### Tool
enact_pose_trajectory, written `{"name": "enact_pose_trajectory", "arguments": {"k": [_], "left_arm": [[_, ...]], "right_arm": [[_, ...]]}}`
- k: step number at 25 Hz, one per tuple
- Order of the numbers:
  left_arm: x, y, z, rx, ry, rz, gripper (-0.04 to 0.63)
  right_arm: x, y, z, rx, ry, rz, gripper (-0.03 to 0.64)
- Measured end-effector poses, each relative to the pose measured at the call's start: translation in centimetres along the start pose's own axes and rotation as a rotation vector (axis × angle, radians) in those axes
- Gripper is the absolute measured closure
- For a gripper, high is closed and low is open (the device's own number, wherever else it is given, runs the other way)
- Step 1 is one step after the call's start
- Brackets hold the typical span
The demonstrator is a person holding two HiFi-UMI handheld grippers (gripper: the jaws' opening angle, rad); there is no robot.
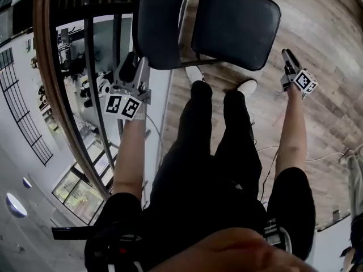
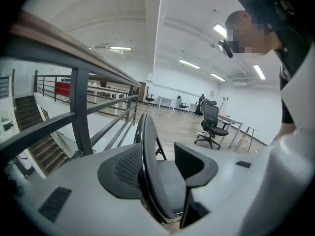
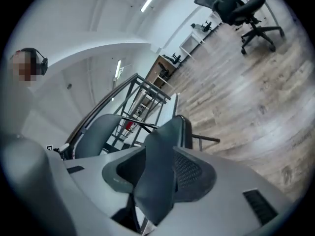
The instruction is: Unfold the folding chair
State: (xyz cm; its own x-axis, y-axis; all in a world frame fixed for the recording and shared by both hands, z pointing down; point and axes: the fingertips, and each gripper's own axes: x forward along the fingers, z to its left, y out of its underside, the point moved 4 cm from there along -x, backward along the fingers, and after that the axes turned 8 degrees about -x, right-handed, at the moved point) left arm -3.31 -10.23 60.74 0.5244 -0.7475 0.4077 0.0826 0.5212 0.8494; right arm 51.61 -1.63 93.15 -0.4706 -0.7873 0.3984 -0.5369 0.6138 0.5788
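Note:
The black folding chair stands in front of me with its backrest [image 1: 161, 21] at the left and its padded seat [image 1: 235, 24] level at the right. My left gripper [image 1: 135, 67] is at the backrest's left edge. In the left gripper view the backrest [image 2: 147, 166] runs edge-on between the open jaws, with a gap on the right side. My right gripper [image 1: 288, 56] hangs just right of the seat's corner. In the right gripper view the seat [image 3: 157, 171] shows between the parted jaws and the backrest [image 3: 98, 132] lies behind.
A metal railing with a wooden handrail [image 1: 42, 67] runs along the left, with a lower floor beyond it. My legs and white shoes [image 1: 247, 86] stand just before the chair. Cables [image 1: 317, 154] lie on the wooden floor at the right. Office chairs [image 2: 211, 124] stand far off.

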Motion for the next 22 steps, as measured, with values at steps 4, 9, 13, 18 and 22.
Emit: {"name": "enact_pose_trajectory", "arguments": {"k": [4,9,13,18,22], "left_arm": [[-2.2,-1.7,-6.9,0.009,0.123,0.038,0.388],[-4.7,-3.0,-16.2,-0.033,0.276,0.040,0.580],[-6.7,-7.0,-21.9,0.019,0.417,0.046,0.592],[-8.8,-12.2,-26.9,0.139,0.520,0.009,0.592],[-10.7,-16.9,-28.8,0.156,0.577,-0.102,0.592]], "right_arm": [[-3.6,-6.3,10.1,-0.114,-0.103,-0.025,0.533],[-8.4,-9.1,24.3,-0.332,-0.253,0.043,0.609],[-11.6,-12.4,37.0,-0.560,-0.306,0.049,0.609],[-15.2,-18.0,51.0,-0.789,-0.367,-0.032,0.609],[-17.3,-21.3,60.3,-0.867,-0.444,-0.141,0.609]]}}
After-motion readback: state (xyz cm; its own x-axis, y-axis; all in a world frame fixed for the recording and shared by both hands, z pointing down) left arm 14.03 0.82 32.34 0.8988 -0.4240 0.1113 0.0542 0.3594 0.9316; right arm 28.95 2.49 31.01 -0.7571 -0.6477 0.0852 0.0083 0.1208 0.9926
